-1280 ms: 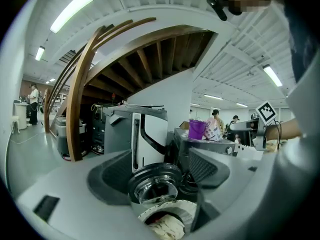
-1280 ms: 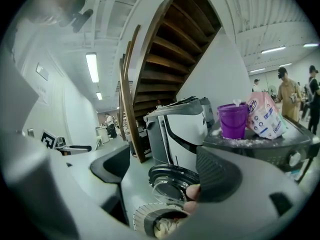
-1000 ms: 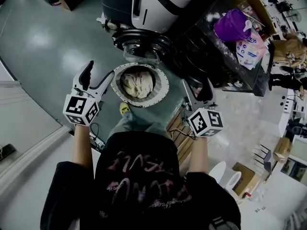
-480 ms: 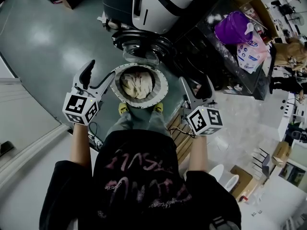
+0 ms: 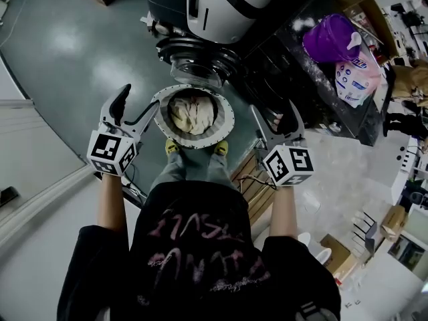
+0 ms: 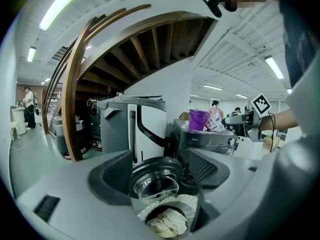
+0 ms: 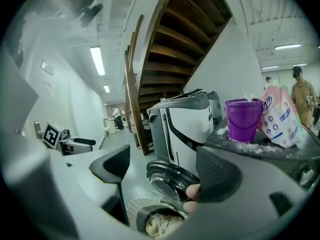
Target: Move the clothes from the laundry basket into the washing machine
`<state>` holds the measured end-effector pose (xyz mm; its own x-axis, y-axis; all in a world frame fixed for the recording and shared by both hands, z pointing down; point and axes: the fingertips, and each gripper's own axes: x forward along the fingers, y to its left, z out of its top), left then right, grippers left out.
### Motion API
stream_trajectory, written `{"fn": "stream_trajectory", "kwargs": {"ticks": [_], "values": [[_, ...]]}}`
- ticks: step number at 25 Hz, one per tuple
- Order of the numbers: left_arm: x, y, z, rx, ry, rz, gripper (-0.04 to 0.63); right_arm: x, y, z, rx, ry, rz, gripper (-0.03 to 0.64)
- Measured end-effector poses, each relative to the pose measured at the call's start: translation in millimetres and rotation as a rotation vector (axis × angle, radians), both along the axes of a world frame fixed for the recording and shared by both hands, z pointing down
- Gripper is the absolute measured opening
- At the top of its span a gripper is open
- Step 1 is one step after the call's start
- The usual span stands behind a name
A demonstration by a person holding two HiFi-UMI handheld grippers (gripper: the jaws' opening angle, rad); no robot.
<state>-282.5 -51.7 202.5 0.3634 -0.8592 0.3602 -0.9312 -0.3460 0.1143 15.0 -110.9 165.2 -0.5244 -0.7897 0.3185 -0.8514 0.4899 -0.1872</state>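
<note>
The round white laundry basket (image 5: pixel 226 116) stands on the floor in front of me, with cream clothes (image 5: pixel 190 116) heaped inside. Just beyond it the washing machine (image 5: pixel 221 2) has its round glass door (image 5: pixel 197 62) swung open. My left gripper (image 5: pixel 136 105) hovers at the basket's left rim, open and empty. My right gripper (image 5: pixel 275 118) hovers to the right of the basket, also open and empty. In the left gripper view the gripper (image 6: pixel 159 180) frames the door (image 6: pixel 155 181) and the clothes (image 6: pixel 167 223). The right gripper view shows the same door (image 7: pixel 170 180) and basket (image 7: pixel 142 211) between its jaws.
A dark machine (image 5: pixel 301 89) stands right of the washer, topped by a purple bucket (image 5: pixel 328 35) and a pink-and-white detergent bag (image 5: pixel 354 72). Yellow shoes (image 5: pixel 172 149) touch the basket's near rim. A wooden staircase (image 6: pixel 75 94) rises behind the washer. A wooden rack (image 5: pixel 251 186) lies at my right.
I have stepped up to the basket, so both yellow shoes now show at its near rim. Both grippers drifted slightly forward, still open and empty.
</note>
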Motion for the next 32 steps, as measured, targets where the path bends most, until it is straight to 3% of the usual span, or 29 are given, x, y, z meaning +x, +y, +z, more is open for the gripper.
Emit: {"fn": "stream_trajectory", "kwargs": {"ticks": [7, 14, 32], "values": [[23, -4, 10, -0.031, -0.058, 0.047, 0.356, 7, -1, 22, -0.037, 0.037, -0.089, 0.416], [46, 5, 37, -0.078, -0.189, 0.180, 0.356, -3, 7, 51, -0.065, 0.107, -0.203, 0.416], [65, 24, 137, -0.241, -0.335, 0.374, 0.356, -50, 28, 150, -0.184, 0.187, -0.447, 0.416]]}}
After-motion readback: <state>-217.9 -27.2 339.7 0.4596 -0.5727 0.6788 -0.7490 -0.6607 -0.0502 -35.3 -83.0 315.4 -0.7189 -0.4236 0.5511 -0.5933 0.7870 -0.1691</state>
